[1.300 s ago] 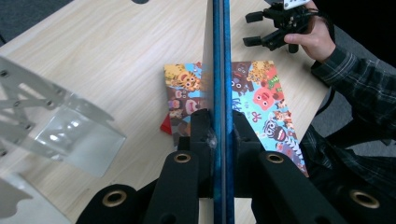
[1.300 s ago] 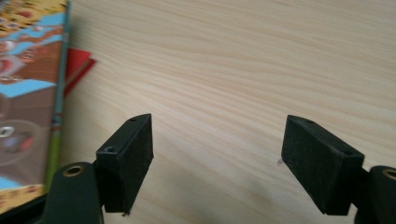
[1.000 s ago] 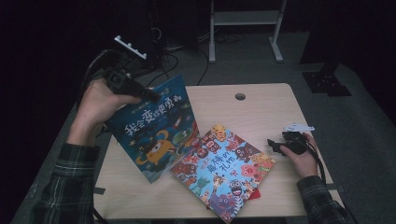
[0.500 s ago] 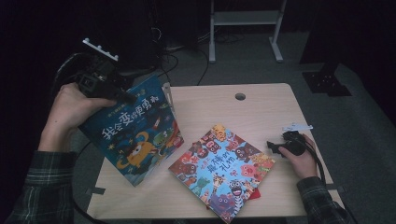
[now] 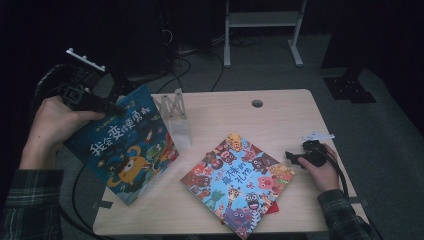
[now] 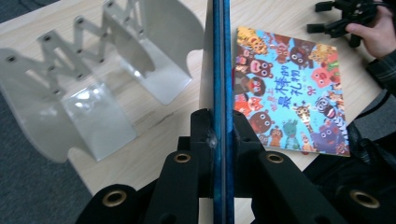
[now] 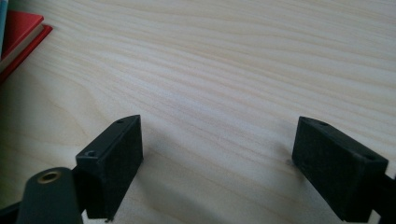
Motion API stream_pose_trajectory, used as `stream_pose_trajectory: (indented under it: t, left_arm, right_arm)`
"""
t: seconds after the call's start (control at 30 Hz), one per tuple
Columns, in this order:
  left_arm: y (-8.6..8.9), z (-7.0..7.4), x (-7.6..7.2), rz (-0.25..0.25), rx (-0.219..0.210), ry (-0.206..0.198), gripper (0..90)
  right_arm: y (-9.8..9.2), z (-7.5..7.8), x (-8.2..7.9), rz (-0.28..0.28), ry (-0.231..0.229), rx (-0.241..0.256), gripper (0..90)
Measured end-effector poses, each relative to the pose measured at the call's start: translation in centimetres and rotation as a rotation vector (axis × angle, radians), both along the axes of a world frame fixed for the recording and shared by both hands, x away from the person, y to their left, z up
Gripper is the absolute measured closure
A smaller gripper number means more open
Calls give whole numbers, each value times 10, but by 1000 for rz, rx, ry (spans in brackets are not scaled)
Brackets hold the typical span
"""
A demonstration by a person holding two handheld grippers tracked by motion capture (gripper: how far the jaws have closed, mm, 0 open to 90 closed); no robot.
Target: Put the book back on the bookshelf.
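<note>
My left gripper [image 5: 107, 106] is shut on the top edge of a blue picture book [image 5: 125, 150], held tilted over the table's left edge. In the left gripper view the book's edge [image 6: 218, 56] runs straight up between the closed jaws of that gripper [image 6: 218, 126]. A colourful animal book [image 5: 237, 182] lies flat in the middle of the table, on top of a red book [image 7: 18, 32]. My right gripper [image 5: 292, 157] rests on the table beside it, and its jaws [image 7: 217, 158] stand open over bare wood.
A white folding book rack [image 5: 175, 117] stands on the wooden table [image 5: 280, 120] between the two books, and it shows large in the left gripper view [image 6: 93, 84]. A small round hole [image 5: 257, 103] sits near the far edge. Cables hang at the left.
The left hand has carried the blue book leftward, off the middle of the table, uncovering the white rack. The right gripper has stayed put.
</note>
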State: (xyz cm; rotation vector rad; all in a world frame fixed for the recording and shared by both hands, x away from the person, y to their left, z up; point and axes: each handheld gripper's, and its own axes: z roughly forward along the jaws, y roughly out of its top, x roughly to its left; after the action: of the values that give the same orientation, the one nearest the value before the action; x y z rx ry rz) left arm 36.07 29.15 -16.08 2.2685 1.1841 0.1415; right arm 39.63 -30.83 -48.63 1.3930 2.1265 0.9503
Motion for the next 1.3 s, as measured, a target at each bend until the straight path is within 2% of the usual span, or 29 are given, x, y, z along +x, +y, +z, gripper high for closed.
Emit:
stream_pose_trajectory:
  t: [0.4,0.73,1.07,1.3]
  left_arm:
    - [34,-4,-6,102,19,3,827]
    - [58,-10,-3,187,22,8,827]
    - [69,-18,15,299,20,-15,827]
    - [73,-24,33,381,29,-5,827]
  right_arm:
    - [1,0,0,-3,0,-3,137]
    - [1,0,0,-5,0,-5,132]
    - [1,0,0,-5,0,-5,131]
    - [1,0,0,-5,0,-5,131]
